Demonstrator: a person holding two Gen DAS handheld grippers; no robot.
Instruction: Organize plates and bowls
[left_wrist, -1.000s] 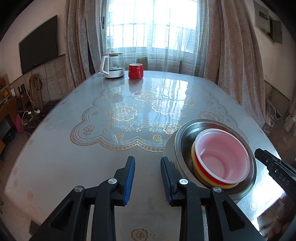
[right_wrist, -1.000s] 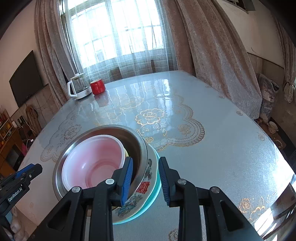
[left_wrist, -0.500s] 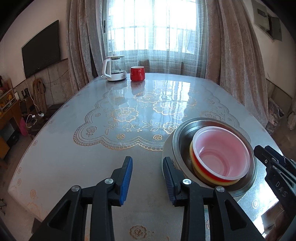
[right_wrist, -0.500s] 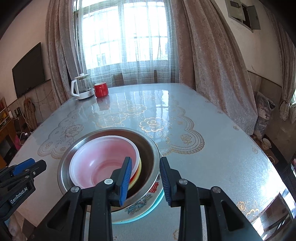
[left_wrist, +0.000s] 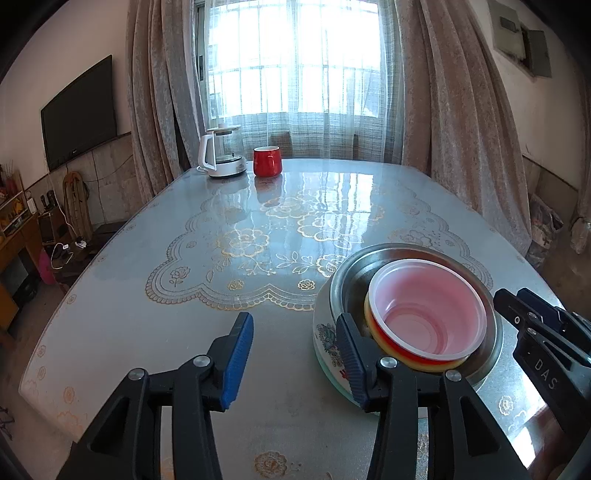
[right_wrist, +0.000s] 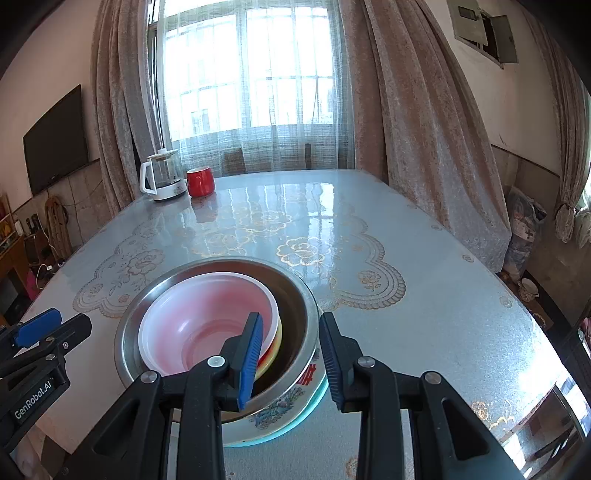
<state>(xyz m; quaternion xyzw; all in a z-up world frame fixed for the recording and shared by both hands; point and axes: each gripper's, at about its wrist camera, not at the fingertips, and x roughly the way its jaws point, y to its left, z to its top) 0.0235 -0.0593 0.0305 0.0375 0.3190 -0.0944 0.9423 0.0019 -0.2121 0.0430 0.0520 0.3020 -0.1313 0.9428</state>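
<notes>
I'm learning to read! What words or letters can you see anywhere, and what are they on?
"GenRobot.AI": on the left gripper.
"DAS": on the right gripper; the rest is cut off.
A red Chinese character: on the flowered bowl, partly hidden.
Nothing else is readable.

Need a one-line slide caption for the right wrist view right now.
Right gripper straddles the metal bowl's near rim, pink bowl nested inside, on a flowered table.

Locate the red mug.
Far end of the table, by the window: the red mug stands just right of the kettle in both views.
</notes>
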